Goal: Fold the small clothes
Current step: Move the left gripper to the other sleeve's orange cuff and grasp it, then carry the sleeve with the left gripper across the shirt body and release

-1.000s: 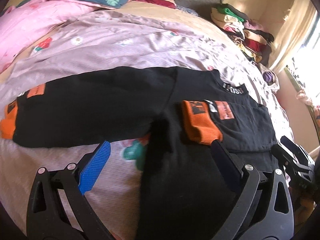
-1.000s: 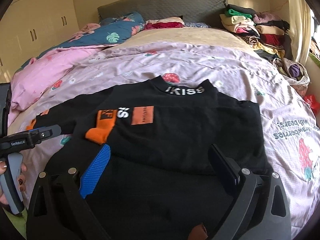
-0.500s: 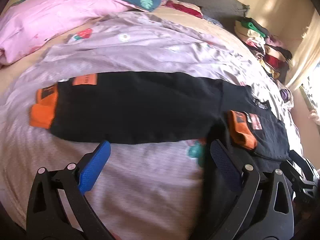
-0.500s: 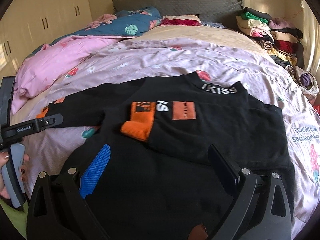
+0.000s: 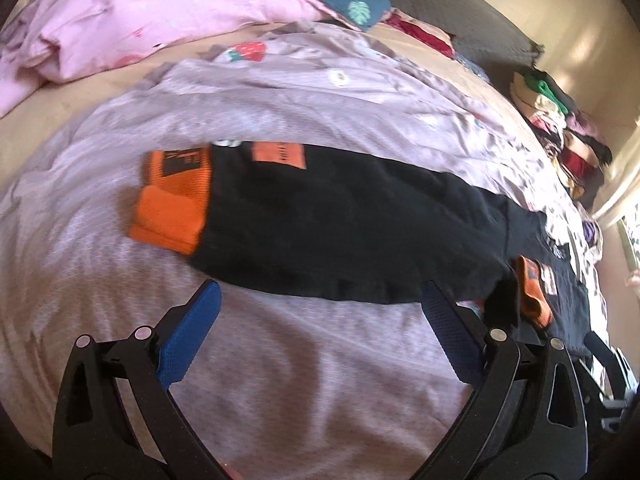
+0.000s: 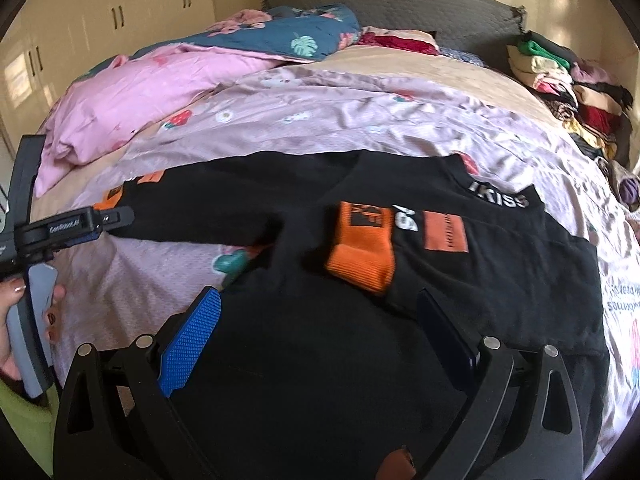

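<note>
Black sweatshirt (image 6: 460,280) is lying flat on the bed's mauve printed sheet (image 5: 280,380), one sleeve already folded across the chest, the other sleeve (image 5: 360,232) reaching out sideways. Left gripper (image 5: 320,320) is hovering just short of that sleeve, fingers spread wide and empty. Right gripper (image 6: 316,328) is gaping over the hem, also empty. Fabric looks soft, limp and light, so it is likely bunching when pulled. Best hold: the ribbed orange cuff (image 5: 172,200), thicker and firmer. Farther off, a pink duvet (image 6: 152,92).
</note>
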Available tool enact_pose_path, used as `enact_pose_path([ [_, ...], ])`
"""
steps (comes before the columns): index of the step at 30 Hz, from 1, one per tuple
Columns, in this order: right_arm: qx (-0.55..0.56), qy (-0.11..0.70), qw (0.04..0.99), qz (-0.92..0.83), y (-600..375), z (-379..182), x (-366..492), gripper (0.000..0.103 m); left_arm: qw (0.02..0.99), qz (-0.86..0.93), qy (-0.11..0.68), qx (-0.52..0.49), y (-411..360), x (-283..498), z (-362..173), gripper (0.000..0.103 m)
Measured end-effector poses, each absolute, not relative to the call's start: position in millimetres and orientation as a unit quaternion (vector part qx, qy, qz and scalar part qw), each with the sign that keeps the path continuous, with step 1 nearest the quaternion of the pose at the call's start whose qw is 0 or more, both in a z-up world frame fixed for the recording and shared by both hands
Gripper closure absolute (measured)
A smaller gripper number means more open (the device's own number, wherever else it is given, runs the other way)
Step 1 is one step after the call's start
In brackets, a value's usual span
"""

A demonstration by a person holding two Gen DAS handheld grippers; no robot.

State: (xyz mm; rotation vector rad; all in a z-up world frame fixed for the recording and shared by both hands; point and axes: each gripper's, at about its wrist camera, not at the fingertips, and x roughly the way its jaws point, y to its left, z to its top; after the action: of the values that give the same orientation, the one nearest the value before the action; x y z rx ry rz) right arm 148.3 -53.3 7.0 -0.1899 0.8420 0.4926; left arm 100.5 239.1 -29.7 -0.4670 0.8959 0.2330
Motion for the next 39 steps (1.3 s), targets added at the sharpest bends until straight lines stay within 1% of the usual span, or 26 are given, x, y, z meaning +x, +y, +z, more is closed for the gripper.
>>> enact_pose_path([
  [10,-0.105,0.409,0.871,0.25,-31.3,-1.7,146.9,0.006,0.852,0.15,0.427,-0.263,277.6,97.9,-52.5,0.009],
  [16,-0.101,0.405,0.873,0.252,-32.3,-3.4,146.5,0.006,0.858,0.161,0.4,-0.28,290.2,102.4,-60.2,0.01],
  [17,-0.101,0.405,0.873,0.251,-33.6,-3.7,146.7,0.006,0.86,0.166,0.396,-0.277,291.6,104.7,-59.8,0.012],
  [19,-0.099,0.405,0.874,0.249,-36.7,-4.4,146.9,0.006,0.861,0.176,0.394,-0.27,293.8,108.6,-58.0,0.027],
  [21,-0.096,0.405,0.875,0.246,-40.2,-5.3,147.2,0.006,0.86,0.186,0.388,-0.274,300.4,112.2,-58.2,0.065],
  [22,-0.094,0.406,0.875,0.245,-43.0,-6.1,147.4,0.006,0.86,0.185,0.386,-0.277,303.7,114.8,-58.7,0.071],
  [23,-0.092,0.407,0.876,0.244,-45.4,-6.5,147.3,0.006,0.862,0.179,0.379,-0.284,307.3,115.4,-57.7,0.083],
  [24,-0.09,0.406,0.876,0.243,-48.0,-6.8,147.1,0.006,0.865,0.174,0.374,-0.286,308.4,115.4,-56.0,0.089],
  [26,-0.086,0.407,0.877,0.241,-52.6,-7.3,147.4,0.006,0.872,0.166,0.361,-0.287,307.2,113.4,-50.3,0.093],
  [32,-0.068,0.406,0.883,0.227,-69.2,-4.2,147.9,0.006,0.892,0.127,0.329,-0.282,289.1,111.0,-20.1,0.095],
  [39,-0.048,0.389,0.894,0.219,-90.2,10.5,140.4,0.006,0.91,0.084,0.311,-0.263,256.5,121.7,22.2,0.096],
])
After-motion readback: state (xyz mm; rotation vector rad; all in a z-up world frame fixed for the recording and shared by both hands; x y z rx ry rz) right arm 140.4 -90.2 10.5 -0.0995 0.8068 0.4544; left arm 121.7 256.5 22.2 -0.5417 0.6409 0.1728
